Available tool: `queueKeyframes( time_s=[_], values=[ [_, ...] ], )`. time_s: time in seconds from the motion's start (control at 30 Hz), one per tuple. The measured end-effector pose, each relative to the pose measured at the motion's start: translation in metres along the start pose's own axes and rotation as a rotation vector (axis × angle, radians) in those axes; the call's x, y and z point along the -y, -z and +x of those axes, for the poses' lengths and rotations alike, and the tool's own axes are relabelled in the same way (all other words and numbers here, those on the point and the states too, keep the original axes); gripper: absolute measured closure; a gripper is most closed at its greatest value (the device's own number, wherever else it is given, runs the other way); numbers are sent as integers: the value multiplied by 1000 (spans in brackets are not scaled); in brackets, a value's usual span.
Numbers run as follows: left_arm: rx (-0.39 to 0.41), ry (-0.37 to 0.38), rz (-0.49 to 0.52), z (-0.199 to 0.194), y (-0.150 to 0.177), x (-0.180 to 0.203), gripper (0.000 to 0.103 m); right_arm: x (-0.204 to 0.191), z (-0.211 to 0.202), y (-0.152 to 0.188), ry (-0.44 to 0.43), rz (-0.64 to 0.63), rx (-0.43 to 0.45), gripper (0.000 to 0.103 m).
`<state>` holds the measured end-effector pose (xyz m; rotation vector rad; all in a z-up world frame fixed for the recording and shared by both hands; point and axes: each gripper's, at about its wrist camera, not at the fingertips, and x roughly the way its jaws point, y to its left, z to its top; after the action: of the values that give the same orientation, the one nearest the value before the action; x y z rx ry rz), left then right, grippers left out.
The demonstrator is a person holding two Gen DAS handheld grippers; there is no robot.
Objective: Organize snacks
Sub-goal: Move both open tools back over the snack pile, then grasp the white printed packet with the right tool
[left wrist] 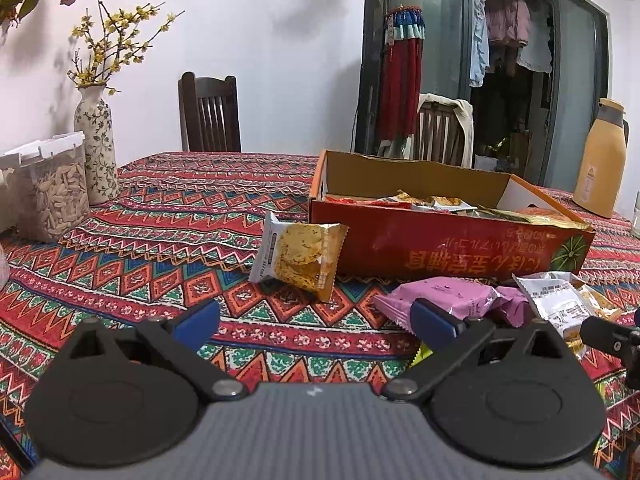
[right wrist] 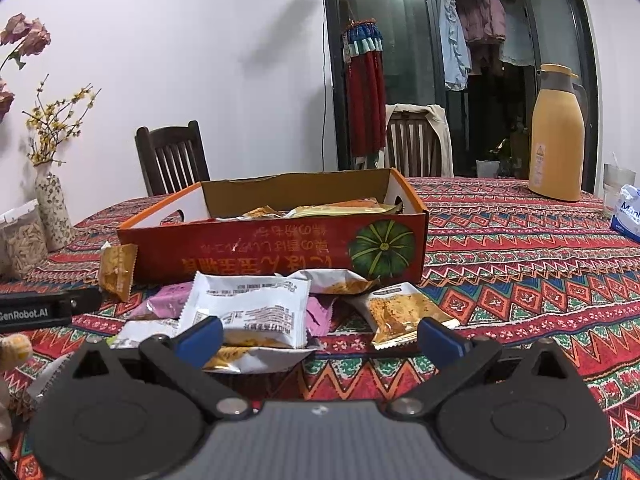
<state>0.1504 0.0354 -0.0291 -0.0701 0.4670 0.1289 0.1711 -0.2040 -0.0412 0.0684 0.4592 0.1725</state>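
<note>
Red, orange and teal zigzag-patterned cloth covers the table (left wrist: 168, 216), and on it sits a shallow red cardboard box with a green pumpkin printed on its front wall (right wrist: 280, 248). Several snack packets already lie inside the box, among them yellow and orange wrappers (right wrist: 340, 209).

Loose snacks remain on the cloth in front of the box. An orange-and-white cracker packet (left wrist: 298, 256) stands tilted just beside the box's left corner. Nearer the grippers lies a small heap: a pink foil packet (left wrist: 440, 298), a white packet with printed text turned face down (right wrist: 250, 308) resting on top of other wrappers, and an orange-fronted cracker packet (right wrist: 404, 312) lying flat at the heap's right edge.

The left gripper (left wrist: 316, 320) hovers over the cloth with its blue-tipped fingers (left wrist: 198, 318) spread wide and nothing between them; the standing cracker packet is just ahead of the gap. The right gripper (right wrist: 320, 334) is likewise spread wide and empty, its blue fingertips (right wrist: 202, 334) flanking the near edge of the heap, with the white packet just ahead of the left finger.

At the table's left edge stand a clear plastic container of pale seeds (left wrist: 56, 196) and a floral ceramic vase with yellow blossom twigs (left wrist: 96, 144). A mustard-yellow thermos jug (right wrist: 558, 136) stands at the far right, well apart from the box. Dark wooden chairs (left wrist: 210, 114) stand behind the table.
</note>
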Motion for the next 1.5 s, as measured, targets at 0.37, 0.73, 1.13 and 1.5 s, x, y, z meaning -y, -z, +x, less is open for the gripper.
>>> queueKeyframes(
  time_s=[0.37, 0.73, 1.13, 1.5],
  values=[
    [0, 15, -7, -1, 1, -3, 0, -3, -1, 1, 23, -16, 4, 0],
    [7, 17, -28, -1, 2, -6, 0, -6, -5, 4, 14, -37, 33, 0],
    [4, 19, -33, -1, 2, -6, 0, -10, -8, 6, 16, -60, 42, 2],
    [4, 41, -56, 0, 2, -10, 0, -3, -9, 1, -49, 1, 0, 20]
  ],
)
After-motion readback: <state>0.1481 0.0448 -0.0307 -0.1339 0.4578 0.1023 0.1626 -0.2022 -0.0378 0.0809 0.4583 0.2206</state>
